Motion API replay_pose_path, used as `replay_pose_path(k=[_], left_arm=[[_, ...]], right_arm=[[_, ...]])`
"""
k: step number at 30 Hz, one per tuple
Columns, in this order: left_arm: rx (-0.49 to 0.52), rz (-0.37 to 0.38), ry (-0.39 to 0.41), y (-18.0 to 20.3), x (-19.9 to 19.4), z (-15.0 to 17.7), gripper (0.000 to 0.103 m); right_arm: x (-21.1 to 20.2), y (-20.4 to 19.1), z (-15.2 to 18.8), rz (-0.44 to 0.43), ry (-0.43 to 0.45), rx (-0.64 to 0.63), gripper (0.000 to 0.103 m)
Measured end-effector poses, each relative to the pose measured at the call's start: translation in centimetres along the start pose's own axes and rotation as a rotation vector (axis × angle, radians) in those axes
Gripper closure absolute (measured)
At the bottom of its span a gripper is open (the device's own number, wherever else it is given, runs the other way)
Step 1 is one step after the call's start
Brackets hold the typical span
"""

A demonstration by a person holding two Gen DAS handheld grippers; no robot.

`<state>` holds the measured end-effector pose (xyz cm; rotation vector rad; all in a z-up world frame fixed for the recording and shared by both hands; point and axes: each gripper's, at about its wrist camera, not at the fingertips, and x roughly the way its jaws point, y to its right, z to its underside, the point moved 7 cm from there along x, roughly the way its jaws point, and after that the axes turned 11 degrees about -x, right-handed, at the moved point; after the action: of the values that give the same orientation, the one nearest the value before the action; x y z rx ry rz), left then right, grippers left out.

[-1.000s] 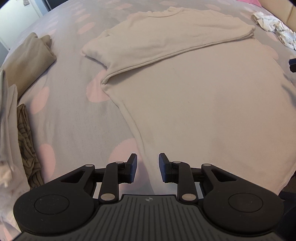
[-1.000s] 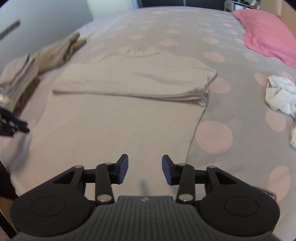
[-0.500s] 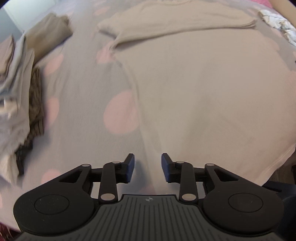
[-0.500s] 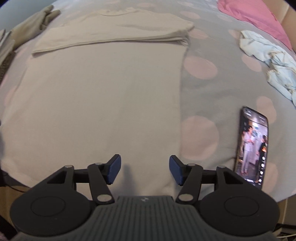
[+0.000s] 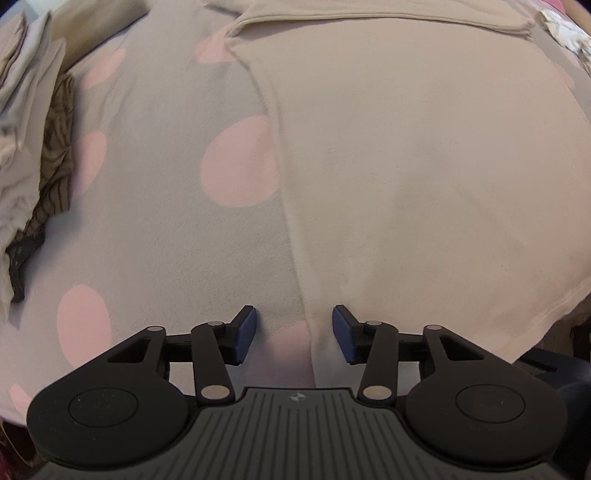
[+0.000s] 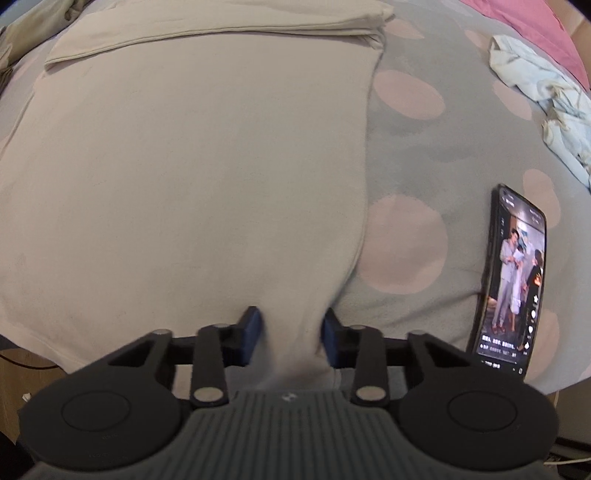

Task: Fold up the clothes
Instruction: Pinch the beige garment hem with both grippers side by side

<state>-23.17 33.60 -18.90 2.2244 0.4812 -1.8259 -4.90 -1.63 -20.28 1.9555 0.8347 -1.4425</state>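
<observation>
A beige shirt (image 5: 424, 166) lies flat on the dotted bed sheet, with its top part folded down across the far end (image 6: 221, 18). My left gripper (image 5: 294, 323) points down at the shirt's left edge near the hem. It is open, the edge runs between its blue pads (image 5: 245, 334), and they do not press it. My right gripper (image 6: 290, 326) is at the shirt's (image 6: 203, 166) right edge near the hem. Its jaws are closing, and a bunched ridge of fabric rises between the pads (image 6: 251, 332), which squeeze it.
A lit phone (image 6: 513, 280) lies on the grey, pink-dotted sheet (image 5: 166, 184) just right of my right gripper. A crumpled pale cloth (image 6: 546, 96) and a pink pillow (image 6: 528, 26) are far right. Stacked clothes (image 5: 26, 122) sit along the left. The bed's edge is close below both grippers.
Both grippers came down toward the shirt's near hem. The left jaws widened around the left edge. The right jaws spread, then closed and gathered fabric between them.
</observation>
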Motion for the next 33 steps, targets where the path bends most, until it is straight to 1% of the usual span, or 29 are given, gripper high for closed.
replay_pose_path(k=[1,3,5,7,8,10,14,17,19,22,26,30,33], left_arm=[[0.017,0.001,0.007,0.3,-0.1,0.1,0.068],[0.032,0.011,0.012,0.6,-0.1,0.2,0.077],[0.016,0.031,0.008,0.4,-0.1,0.2,0.082],[-0.004,0.058,0.002,0.3,-0.1,0.2,0.089],[-0.015,0.073,-0.002,0.2,-0.1,0.2,0.095],[-0.003,0.074,0.013,0.5,-0.4,0.1,0.099],[0.018,0.076,0.047,0.8,-1.1,-0.2,0.101],[0.000,0.098,0.084,0.7,-2.3,-1.1,0.101],[-0.017,0.106,0.111,0.7,-3.1,-1.7,0.101],[-0.058,0.116,0.147,0.2,-4.1,-2.8,0.101],[-0.104,0.118,0.210,-0.3,-5.0,-5.1,0.101],[-0.161,0.117,0.279,-1.5,-5.9,-7.8,0.101],[-0.185,0.108,0.324,-2.1,-6.8,-9.6,0.101]], right_arm=[[-0.1,-0.2,0.0,0.003,0.006,-0.014,0.081],[-0.2,-0.4,-0.1,0.005,0.013,-0.028,0.088],[-0.2,-0.5,-0.2,0.014,0.013,-0.041,0.089],[-0.2,-0.6,-0.3,0.022,0.013,-0.046,0.092],[-0.3,-0.5,-0.6,0.026,0.014,-0.049,0.092],[-0.6,-0.5,-0.8,0.032,0.018,-0.053,0.094],[-1.5,-0.5,-1.2,0.036,0.044,-0.060,0.095],[-2.6,-0.3,-1.7,0.049,0.089,-0.063,0.096],[-3.5,0.1,-2.1,0.073,0.124,-0.058,0.096],[-4.1,1.3,-3.1,0.083,0.157,-0.014,0.096],[-4.8,2.6,-4.1,0.092,0.177,0.040,0.096],[-5.2,3.6,-6.1,0.126,0.203,0.047,0.096],[-5.2,4.4,-8.2,0.152,0.222,0.033,0.096]])
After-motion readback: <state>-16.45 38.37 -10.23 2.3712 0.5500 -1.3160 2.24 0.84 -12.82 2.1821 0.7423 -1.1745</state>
